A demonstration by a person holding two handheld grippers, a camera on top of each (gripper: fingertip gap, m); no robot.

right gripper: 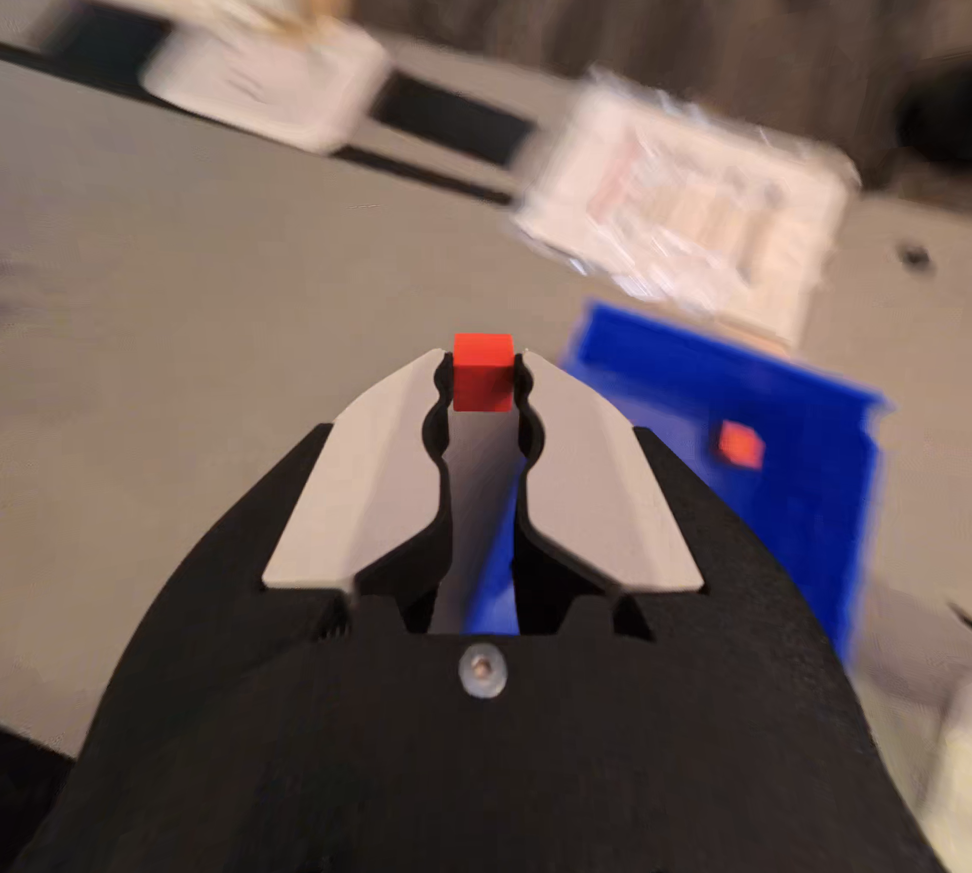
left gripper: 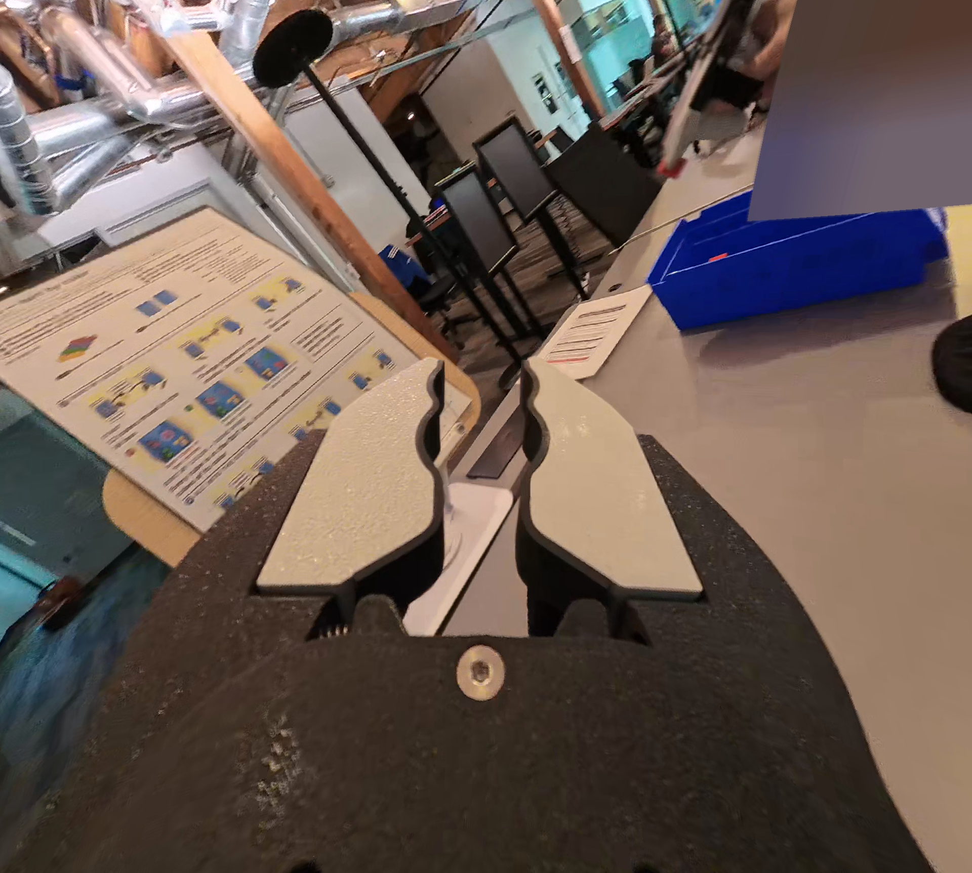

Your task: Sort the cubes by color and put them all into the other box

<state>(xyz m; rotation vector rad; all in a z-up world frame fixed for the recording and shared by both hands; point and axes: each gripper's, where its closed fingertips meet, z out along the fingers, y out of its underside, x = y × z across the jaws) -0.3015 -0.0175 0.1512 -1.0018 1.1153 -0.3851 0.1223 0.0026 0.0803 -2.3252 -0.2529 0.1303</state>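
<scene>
The right claw [right gripper: 483, 364] pinches a small red cube [right gripper: 482, 372] between its fingertips, held above the grey worktop [right gripper: 210, 269]. Just beyond and to its right a blue box [right gripper: 657, 385] near the worktop's far edge holds a second red cube [right gripper: 740, 444]. The left claw [left gripper: 483, 369] is parted and holds nothing, over the worktop's edge.
</scene>
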